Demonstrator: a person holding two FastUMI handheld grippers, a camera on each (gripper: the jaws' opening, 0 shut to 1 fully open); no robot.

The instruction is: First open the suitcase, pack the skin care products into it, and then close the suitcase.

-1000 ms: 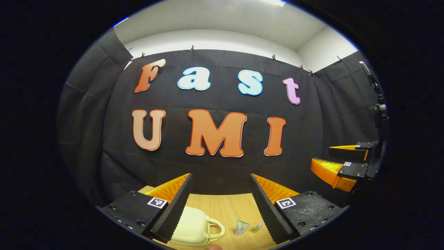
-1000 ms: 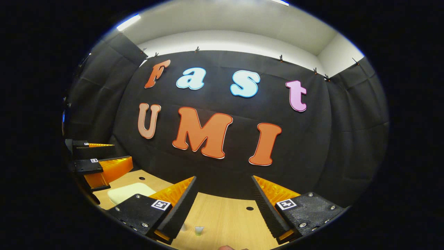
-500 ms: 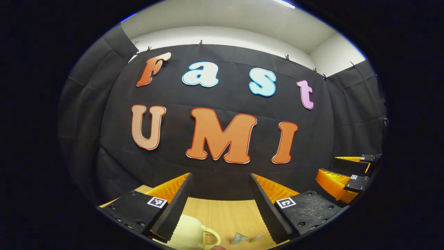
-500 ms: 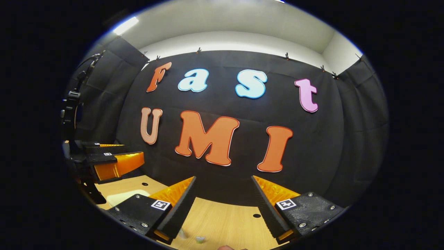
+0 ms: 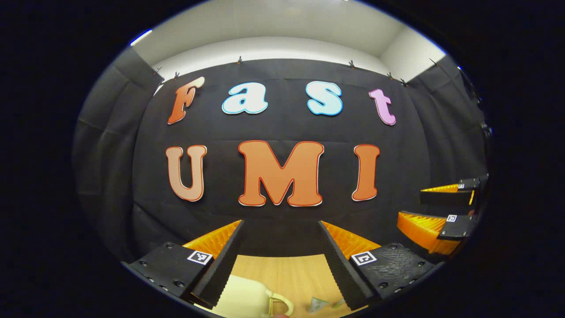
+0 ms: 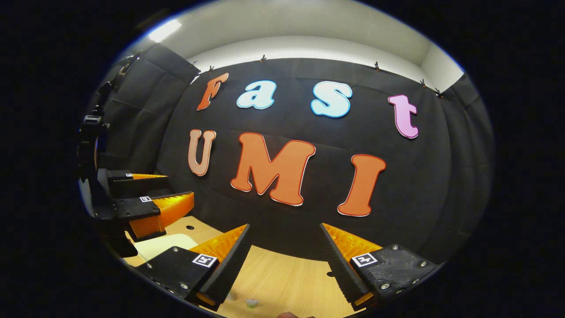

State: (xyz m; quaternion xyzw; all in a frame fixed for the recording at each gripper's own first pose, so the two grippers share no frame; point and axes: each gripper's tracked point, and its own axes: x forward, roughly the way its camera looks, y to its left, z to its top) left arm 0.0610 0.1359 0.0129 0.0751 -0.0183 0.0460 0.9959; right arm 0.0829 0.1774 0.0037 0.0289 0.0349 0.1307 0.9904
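Note:
A small cream suitcase (image 5: 245,300) with a loop handle lies closed on the wooden table (image 5: 287,274), low in the left gripper view beside my left finger. Two small skin care tubes (image 5: 317,304) lie just right of it. My left gripper (image 5: 280,225) is open and held above them with nothing between its fingers. My right gripper (image 6: 285,226) is also open and empty over the table (image 6: 287,282), with one tube tip (image 6: 251,302) at the bottom edge. The suitcase (image 6: 163,245) shows pale at the lower left of the right gripper view.
Each view shows the other gripper off to one side, open: the right gripper (image 5: 435,212) at the right edge, the left gripper (image 6: 150,194) at the left over the suitcase. The table has small round holes (image 6: 190,227). Black cloth walls close the booth behind.
Both cameras have tilted slightly upward, so the suitcase and tubes have slid toward the bottom edge. Both grippers stay open and hold nothing.

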